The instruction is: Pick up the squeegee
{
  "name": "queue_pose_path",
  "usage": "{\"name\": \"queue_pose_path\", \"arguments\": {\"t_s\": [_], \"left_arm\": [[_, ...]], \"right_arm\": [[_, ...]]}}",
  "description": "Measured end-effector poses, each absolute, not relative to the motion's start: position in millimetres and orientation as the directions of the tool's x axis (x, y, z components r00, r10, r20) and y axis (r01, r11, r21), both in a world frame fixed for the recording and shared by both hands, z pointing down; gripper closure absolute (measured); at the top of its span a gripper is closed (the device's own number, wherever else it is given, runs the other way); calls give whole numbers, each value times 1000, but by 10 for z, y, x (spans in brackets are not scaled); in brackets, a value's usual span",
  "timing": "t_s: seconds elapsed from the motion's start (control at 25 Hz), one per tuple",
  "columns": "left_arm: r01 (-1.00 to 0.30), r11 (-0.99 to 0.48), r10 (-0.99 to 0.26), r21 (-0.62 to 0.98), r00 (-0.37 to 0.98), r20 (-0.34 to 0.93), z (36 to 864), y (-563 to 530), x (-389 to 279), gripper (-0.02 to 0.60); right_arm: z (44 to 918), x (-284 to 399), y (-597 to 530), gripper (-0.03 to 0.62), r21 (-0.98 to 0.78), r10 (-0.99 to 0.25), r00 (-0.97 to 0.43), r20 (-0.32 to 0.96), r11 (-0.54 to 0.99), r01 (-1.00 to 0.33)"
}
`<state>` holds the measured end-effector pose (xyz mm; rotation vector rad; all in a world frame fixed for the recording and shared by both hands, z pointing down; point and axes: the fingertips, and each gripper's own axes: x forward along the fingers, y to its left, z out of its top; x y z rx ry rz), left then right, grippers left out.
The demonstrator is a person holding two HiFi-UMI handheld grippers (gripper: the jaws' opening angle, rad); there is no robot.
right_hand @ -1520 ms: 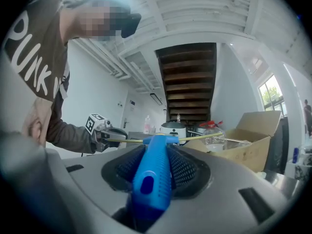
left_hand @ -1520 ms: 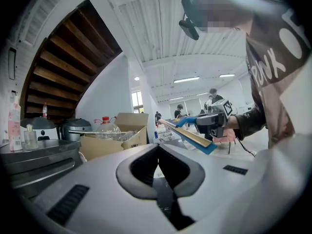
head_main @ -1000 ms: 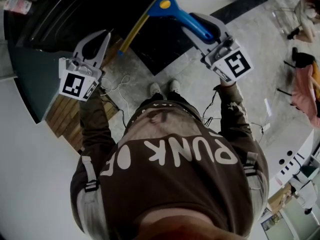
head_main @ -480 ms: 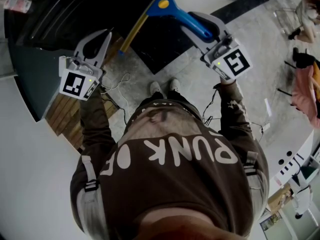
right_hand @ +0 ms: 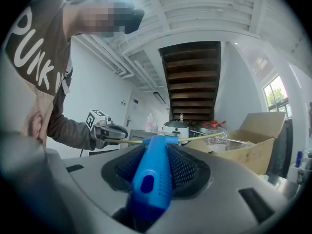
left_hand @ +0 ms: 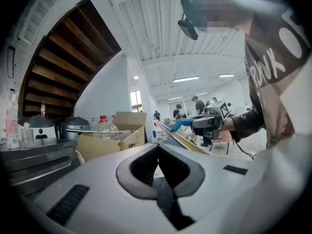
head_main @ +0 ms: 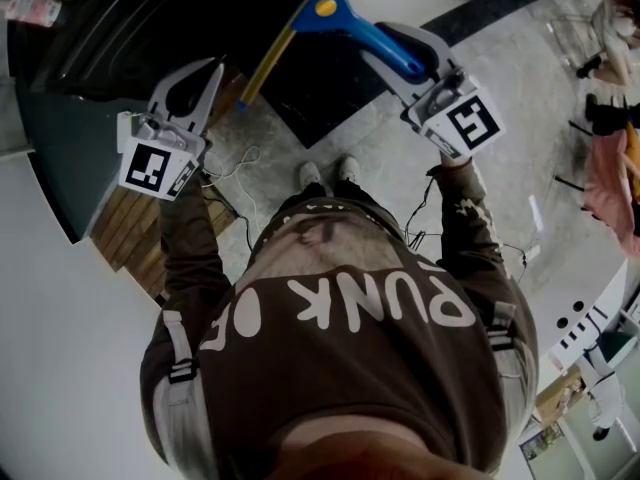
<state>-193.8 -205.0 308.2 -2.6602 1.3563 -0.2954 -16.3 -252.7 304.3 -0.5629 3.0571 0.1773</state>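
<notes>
One person [head_main: 350, 348] in a brown shirt is standing on the grey floor [head_main: 500, 78], holding both grippers forward. A cardboard box [left_hand: 127, 128] is standing further ahead, just beside a clear bottle [left_hand: 101, 126] with a red cap. The squeegee [head_main: 350, 23] is hanging in the air above the floor. The right gripper [head_main: 405, 53] is pinching its blue handle between the fingers, and its long yellow blade is reaching across toward the left gripper [head_main: 212, 70] without touching it. The left gripper's fingers are pressing together, carrying nothing.
</notes>
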Motion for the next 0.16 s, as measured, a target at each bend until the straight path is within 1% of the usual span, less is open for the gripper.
{"name": "queue_pose_path", "arguments": {"t_s": [0.16], "left_arm": [[-785, -581, -813, -216, 572, 109, 3071, -2059, -1929, 580]], "right_arm": [[3068, -160, -2528, 437, 119, -347, -937, -38, 929, -349]]}}
